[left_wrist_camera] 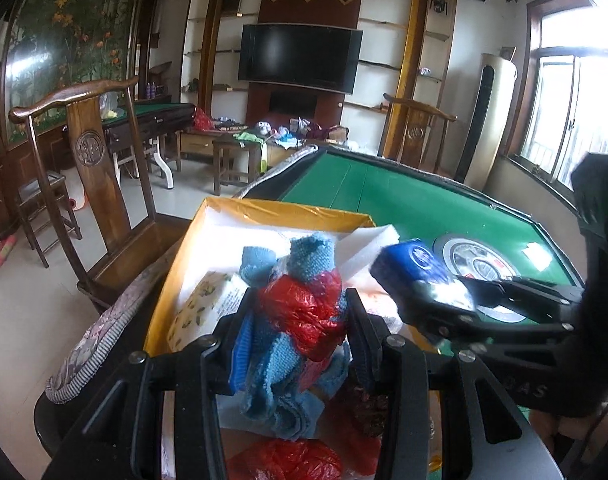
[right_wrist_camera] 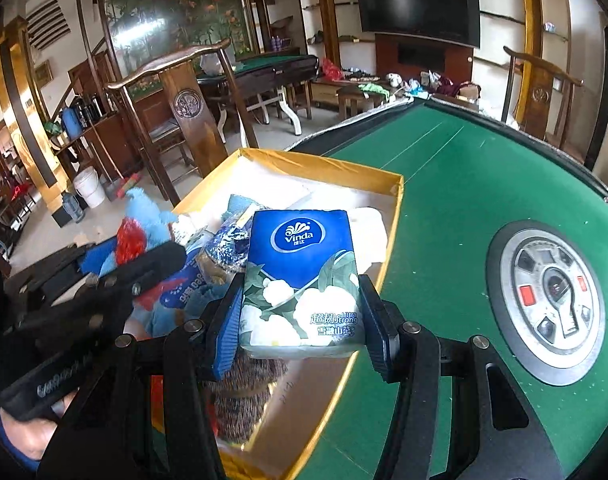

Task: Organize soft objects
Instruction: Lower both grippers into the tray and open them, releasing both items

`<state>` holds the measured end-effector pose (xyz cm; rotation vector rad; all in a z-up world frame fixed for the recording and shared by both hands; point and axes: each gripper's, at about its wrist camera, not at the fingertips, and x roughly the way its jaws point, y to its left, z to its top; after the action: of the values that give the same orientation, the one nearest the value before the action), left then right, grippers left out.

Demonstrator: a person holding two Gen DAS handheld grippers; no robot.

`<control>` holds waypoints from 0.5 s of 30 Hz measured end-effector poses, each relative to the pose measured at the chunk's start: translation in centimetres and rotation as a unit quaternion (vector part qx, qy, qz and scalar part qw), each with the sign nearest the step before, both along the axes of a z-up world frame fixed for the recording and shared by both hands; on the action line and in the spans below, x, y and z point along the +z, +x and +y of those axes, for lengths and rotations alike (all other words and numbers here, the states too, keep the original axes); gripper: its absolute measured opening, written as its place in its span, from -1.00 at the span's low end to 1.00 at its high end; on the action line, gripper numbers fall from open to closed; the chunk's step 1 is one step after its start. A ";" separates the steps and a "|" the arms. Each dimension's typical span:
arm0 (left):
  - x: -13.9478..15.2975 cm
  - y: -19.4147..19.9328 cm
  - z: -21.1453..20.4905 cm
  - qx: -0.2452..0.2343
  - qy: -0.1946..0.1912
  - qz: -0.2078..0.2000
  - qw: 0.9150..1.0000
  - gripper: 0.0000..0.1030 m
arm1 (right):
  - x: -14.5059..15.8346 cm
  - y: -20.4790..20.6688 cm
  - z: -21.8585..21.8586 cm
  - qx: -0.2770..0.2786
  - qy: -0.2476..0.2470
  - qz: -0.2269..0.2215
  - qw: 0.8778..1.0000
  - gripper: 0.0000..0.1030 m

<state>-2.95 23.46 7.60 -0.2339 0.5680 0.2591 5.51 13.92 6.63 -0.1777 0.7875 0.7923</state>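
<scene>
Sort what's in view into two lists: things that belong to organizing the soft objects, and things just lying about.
Part of the job:
- blue towel with red plastic bag, held in left gripper
- Vinda tissue pack, held in right gripper
- yellow box

Lying about:
- green mahjong table
- wooden chair
- television
</scene>
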 end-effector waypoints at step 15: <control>-0.7 0.4 1.0 0.001 -0.006 0.021 1.000 -0.19 | -1.0 2.7 2.9 -0.001 -0.012 0.011 1.000 0.03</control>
<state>-2.60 24.42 6.86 -0.2408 0.6101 0.2631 8.22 16.80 5.61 -0.1907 0.8189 0.7843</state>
